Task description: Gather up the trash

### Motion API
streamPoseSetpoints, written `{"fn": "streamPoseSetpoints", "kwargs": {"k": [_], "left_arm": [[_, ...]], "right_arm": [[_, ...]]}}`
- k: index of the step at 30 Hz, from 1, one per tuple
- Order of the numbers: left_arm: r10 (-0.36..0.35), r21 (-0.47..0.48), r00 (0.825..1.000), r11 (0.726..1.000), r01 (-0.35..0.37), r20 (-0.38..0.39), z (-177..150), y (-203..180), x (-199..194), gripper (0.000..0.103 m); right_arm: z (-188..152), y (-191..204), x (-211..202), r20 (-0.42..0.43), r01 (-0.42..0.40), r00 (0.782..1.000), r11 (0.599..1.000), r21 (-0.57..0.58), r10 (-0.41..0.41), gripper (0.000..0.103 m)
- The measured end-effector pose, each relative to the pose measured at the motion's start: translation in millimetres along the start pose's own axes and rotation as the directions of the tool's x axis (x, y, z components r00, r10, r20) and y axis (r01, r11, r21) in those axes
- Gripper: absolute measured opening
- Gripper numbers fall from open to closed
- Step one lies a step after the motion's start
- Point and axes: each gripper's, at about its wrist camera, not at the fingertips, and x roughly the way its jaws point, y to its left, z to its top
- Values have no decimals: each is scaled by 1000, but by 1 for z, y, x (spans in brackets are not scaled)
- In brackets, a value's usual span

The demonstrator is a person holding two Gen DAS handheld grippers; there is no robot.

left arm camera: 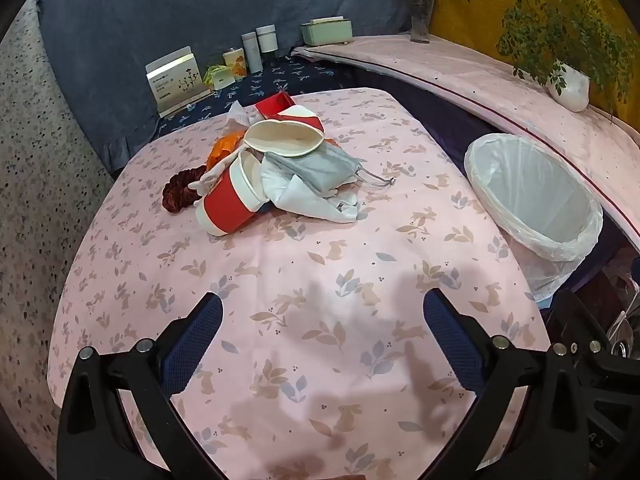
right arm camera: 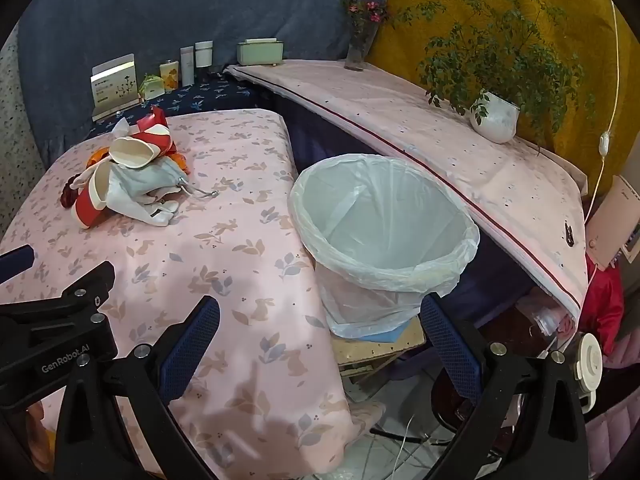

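Observation:
A pile of trash lies on the far left of the pink-clothed table (left arm camera: 320, 300): a red and white paper cup (left arm camera: 230, 200) on its side, a crushed cup (left arm camera: 284, 136), a grey face mask (left arm camera: 316, 168), white tissue (left arm camera: 316, 200), an orange wrapper (left arm camera: 224, 146) and a dark red scrunchie (left arm camera: 180, 192). The pile also shows in the right wrist view (right arm camera: 128, 172). A bin with a white liner (right arm camera: 384, 232) stands right of the table, also in the left wrist view (left arm camera: 536, 204). My left gripper (left arm camera: 322, 316) is open and empty, short of the pile. My right gripper (right arm camera: 320, 320) is open and empty, near the bin.
A blue-clothed ledge behind the table holds a card stand (left arm camera: 176, 80), tins and bottles (left arm camera: 252, 52). A pink shelf (right arm camera: 440, 148) to the right carries a tissue box (right arm camera: 260, 52), a flower vase (right arm camera: 360, 48) and a potted plant (right arm camera: 494, 116). A wooden stool (right arm camera: 380, 348) supports the bin.

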Motion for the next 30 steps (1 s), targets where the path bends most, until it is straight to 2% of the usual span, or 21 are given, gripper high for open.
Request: {"fn": "streamPoseSetpoints", "kwargs": {"k": [30], "left_arm": [[-6,1,1000,1000,6,17,1,-3,-1,96]], "right_arm": [[1,-6,3,-5,6,1000,1000,10,-6,96]]}}
